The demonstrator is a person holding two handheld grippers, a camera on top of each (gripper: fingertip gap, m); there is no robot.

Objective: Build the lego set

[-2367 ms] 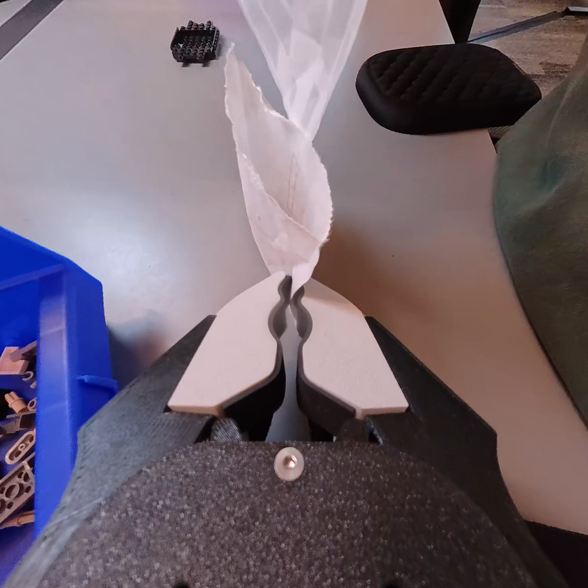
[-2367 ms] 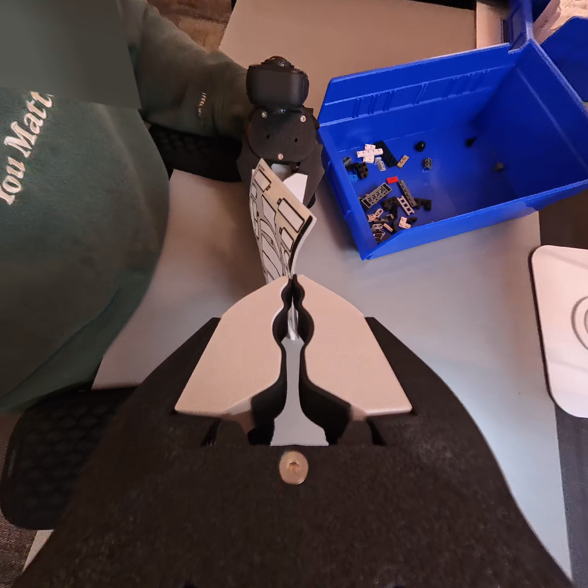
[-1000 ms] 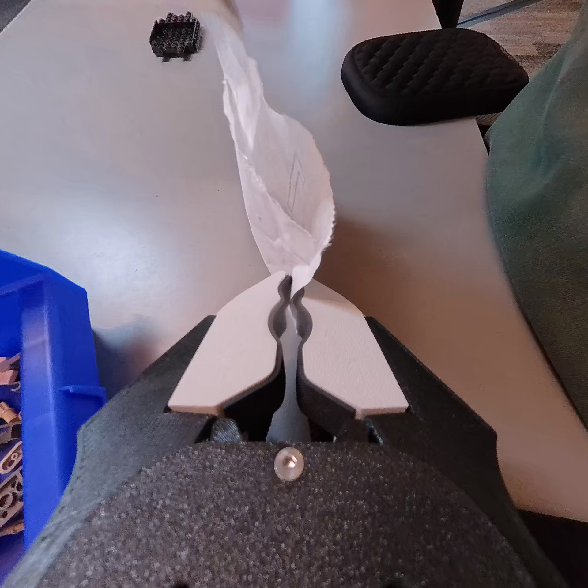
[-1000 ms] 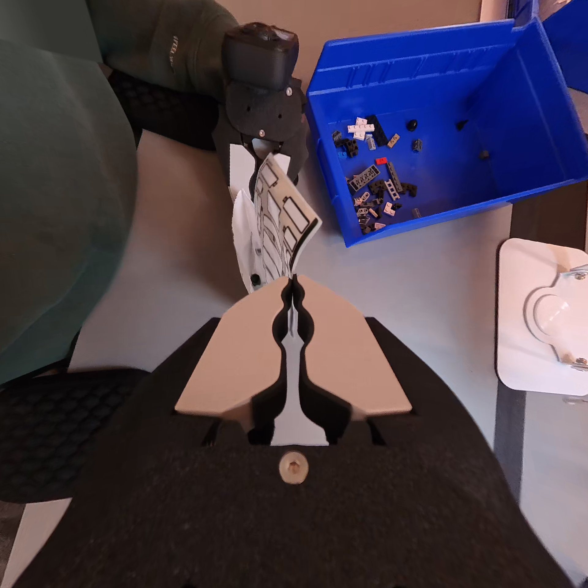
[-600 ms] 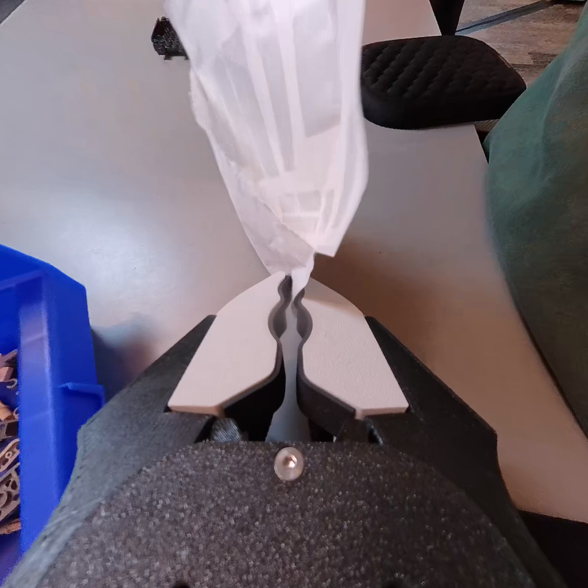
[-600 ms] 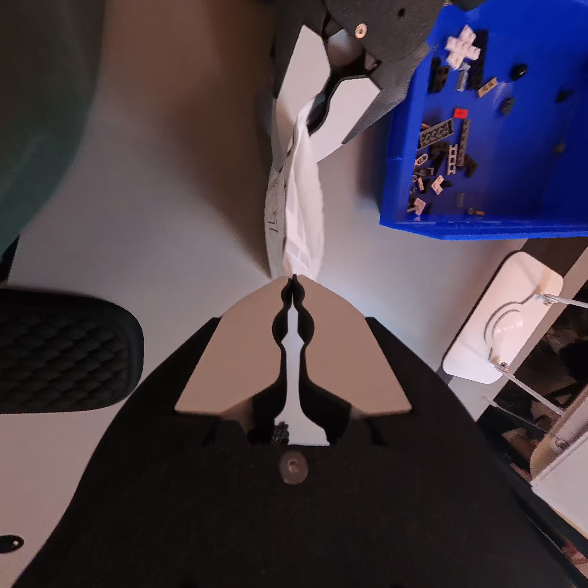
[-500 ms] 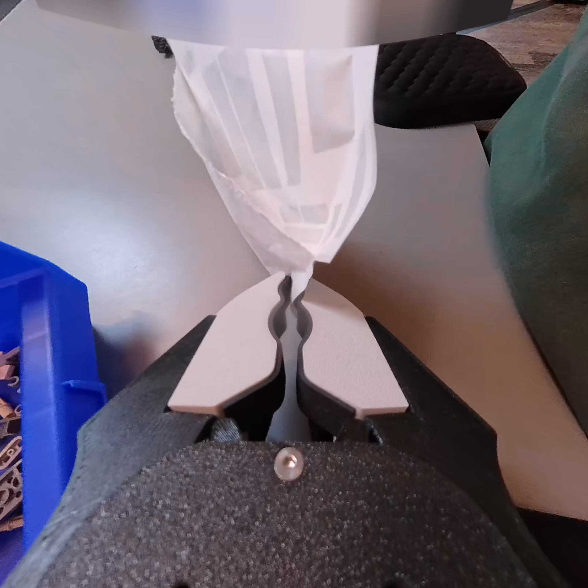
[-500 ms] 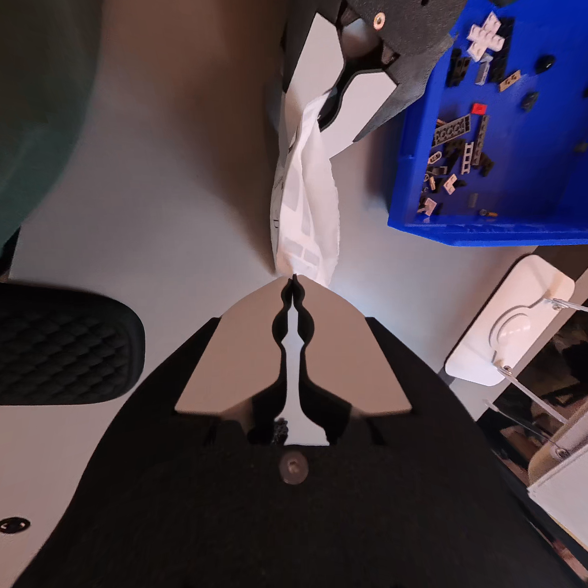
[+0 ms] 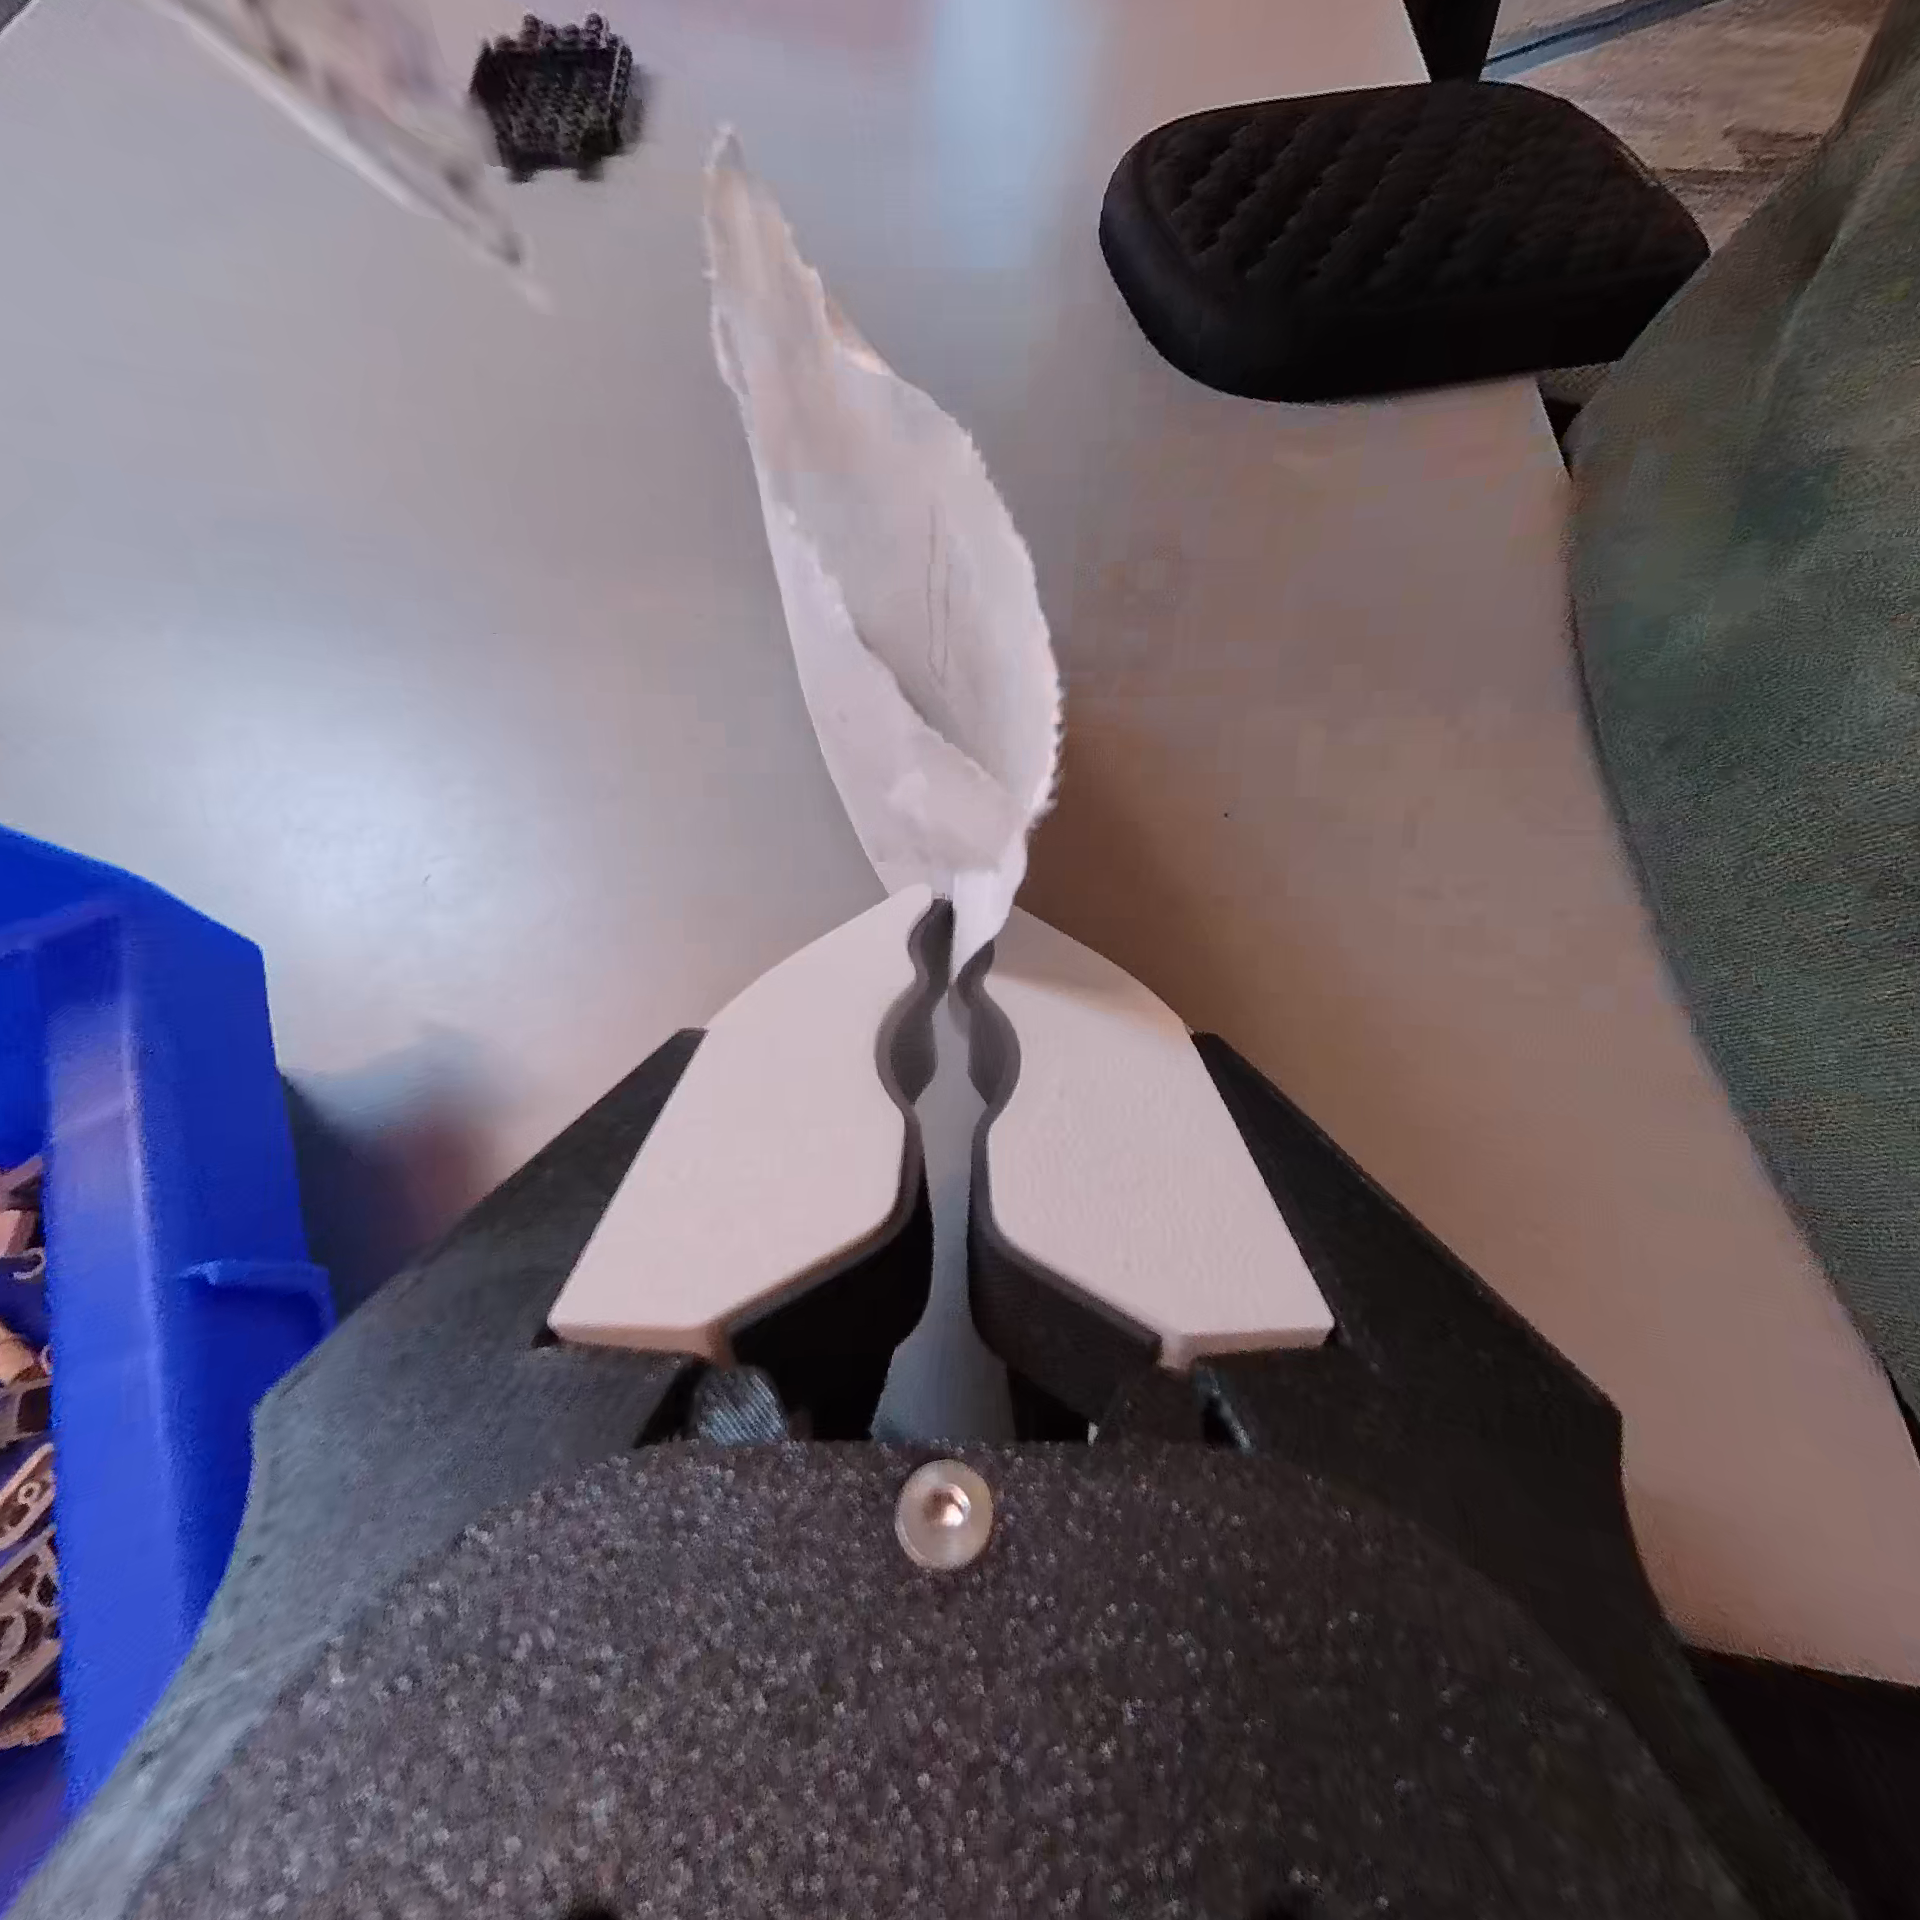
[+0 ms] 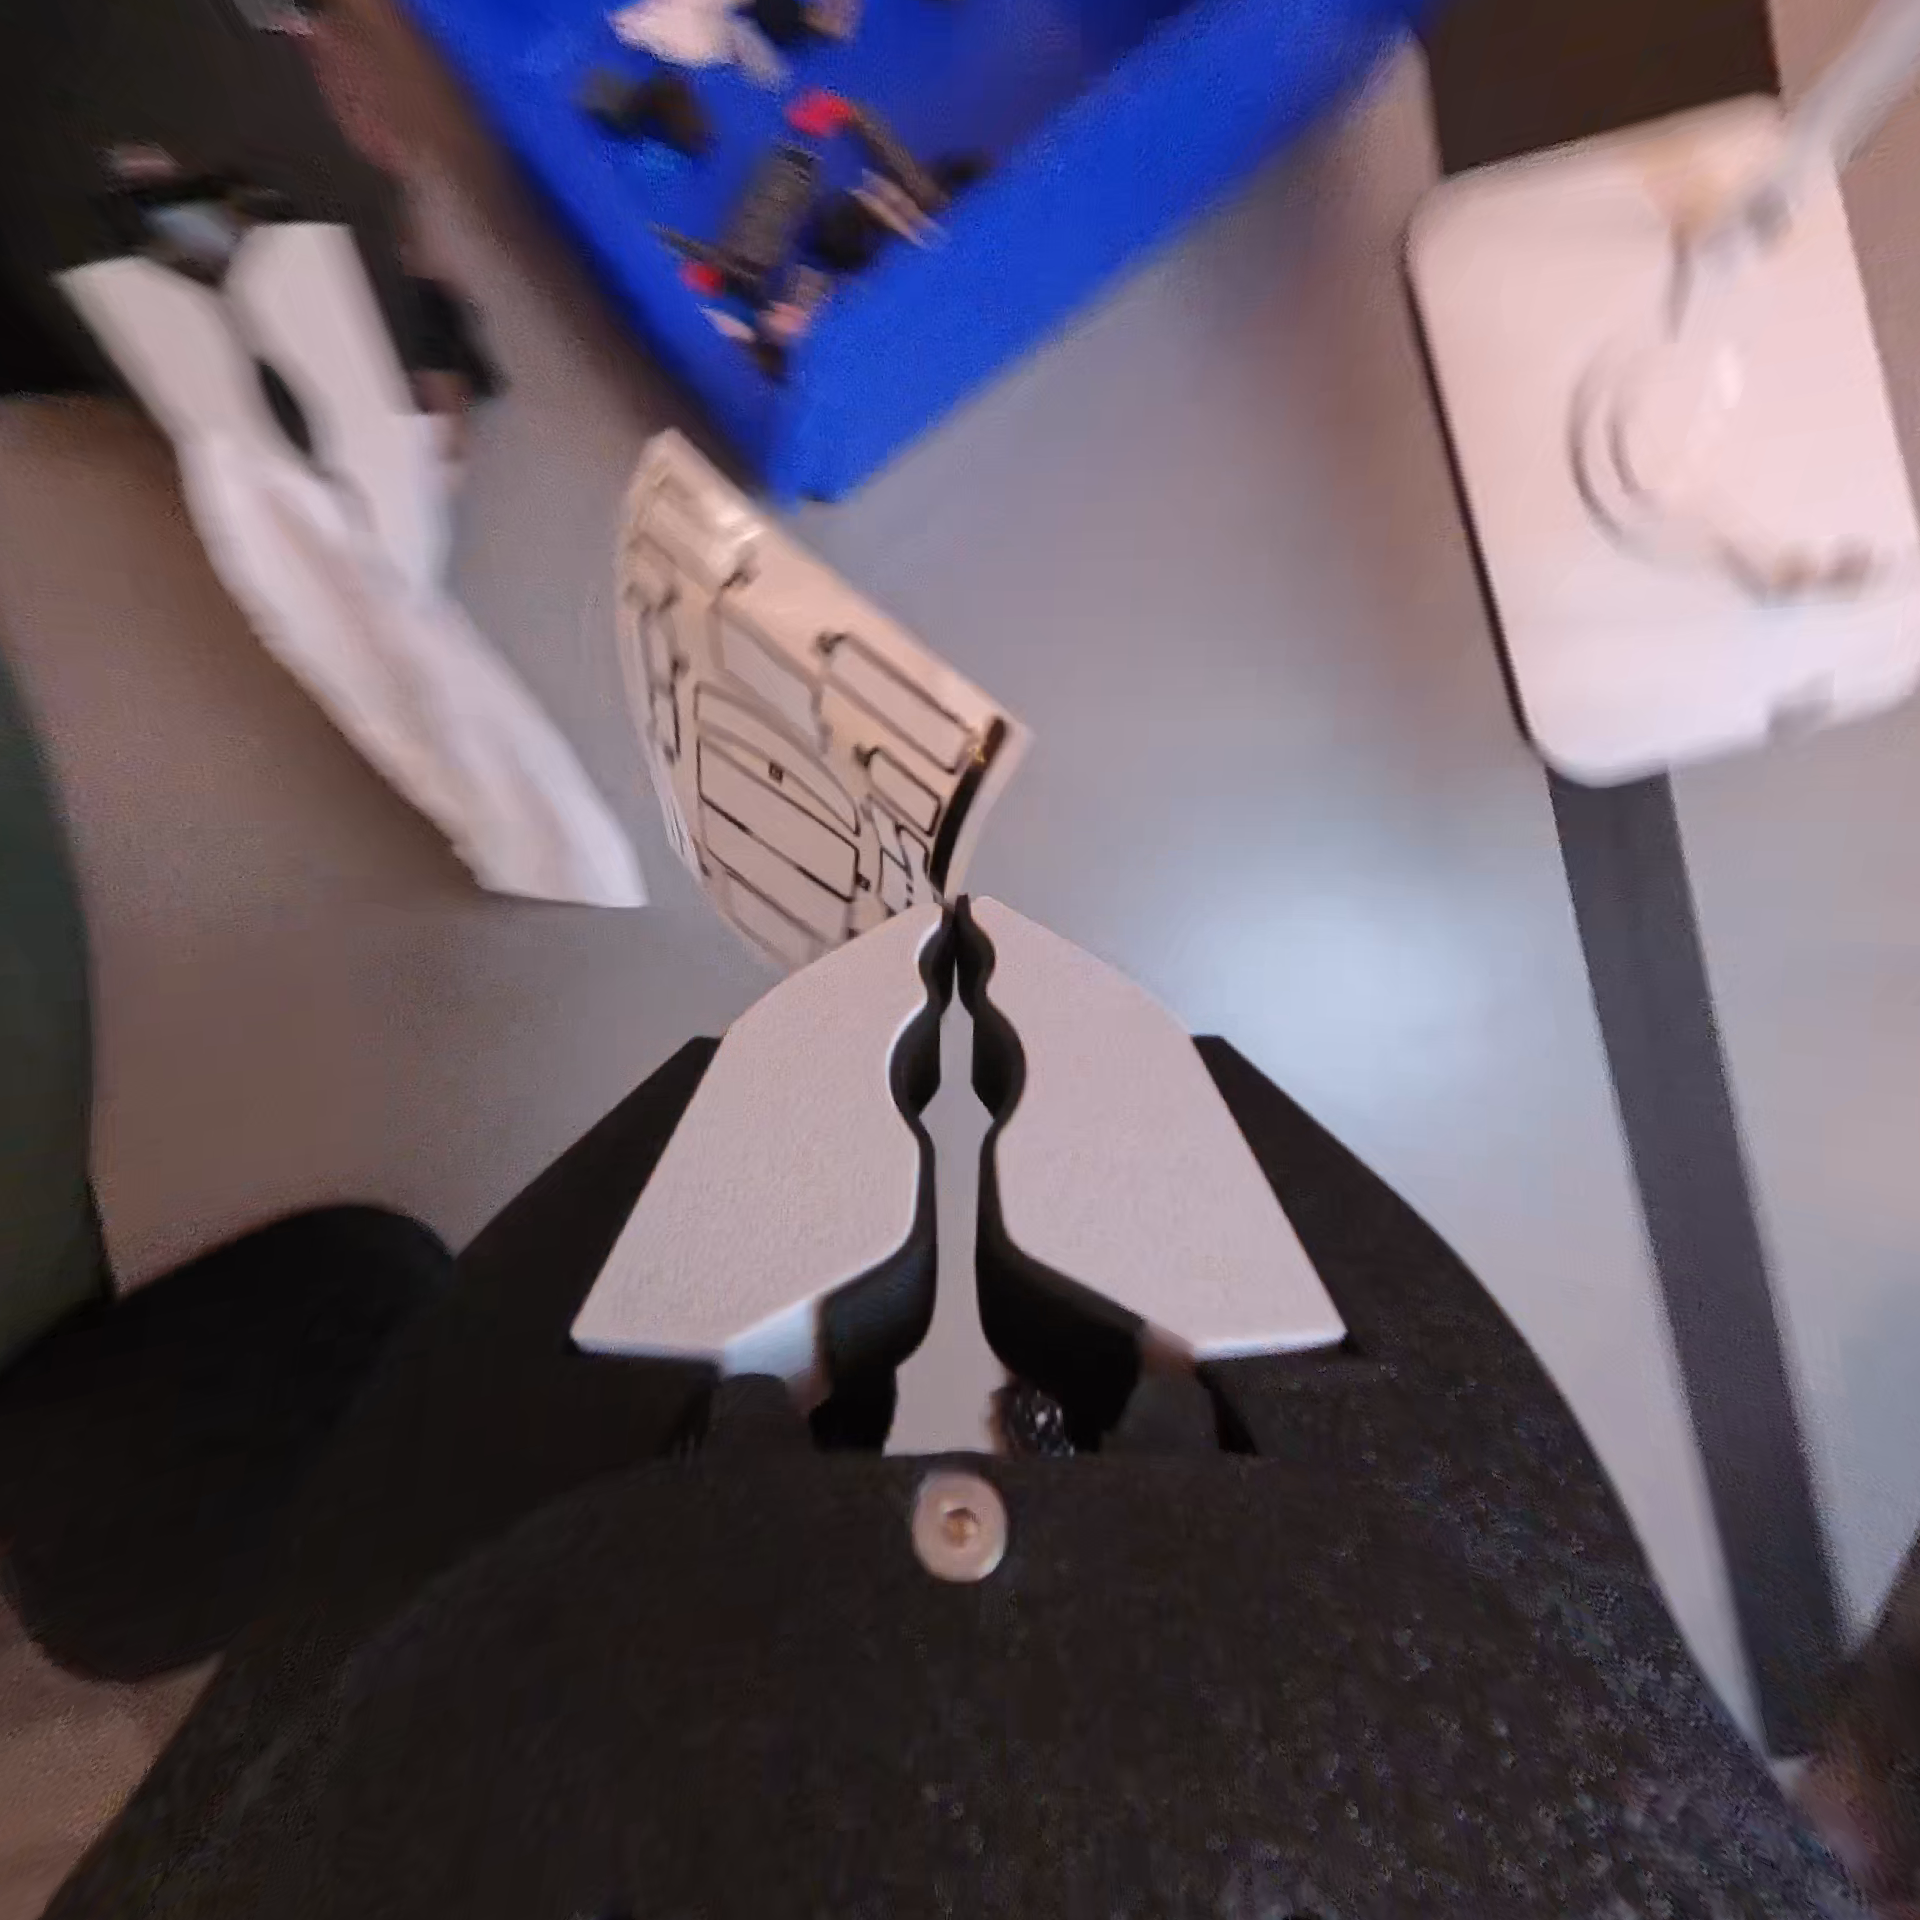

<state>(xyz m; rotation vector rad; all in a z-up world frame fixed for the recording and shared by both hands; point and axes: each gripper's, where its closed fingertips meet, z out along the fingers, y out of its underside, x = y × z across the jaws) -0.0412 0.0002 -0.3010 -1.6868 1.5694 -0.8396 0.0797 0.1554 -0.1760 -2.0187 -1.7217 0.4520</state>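
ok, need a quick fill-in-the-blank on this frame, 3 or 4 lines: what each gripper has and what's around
1. The left gripper is shut on a torn white paper ____.
2. The right gripper is shut on a sheet printed with black-outlined shapes, so the two pieces are now ____.
3. The loose lego pieces lie in a bin coloured ____.
4. A small ____ lego assembly sits alone on the table.

Missing words: wrapper; apart; blue; black

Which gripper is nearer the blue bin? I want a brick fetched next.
Left. The left gripper sits right beside the blue bin; the right gripper is farther off across the table.
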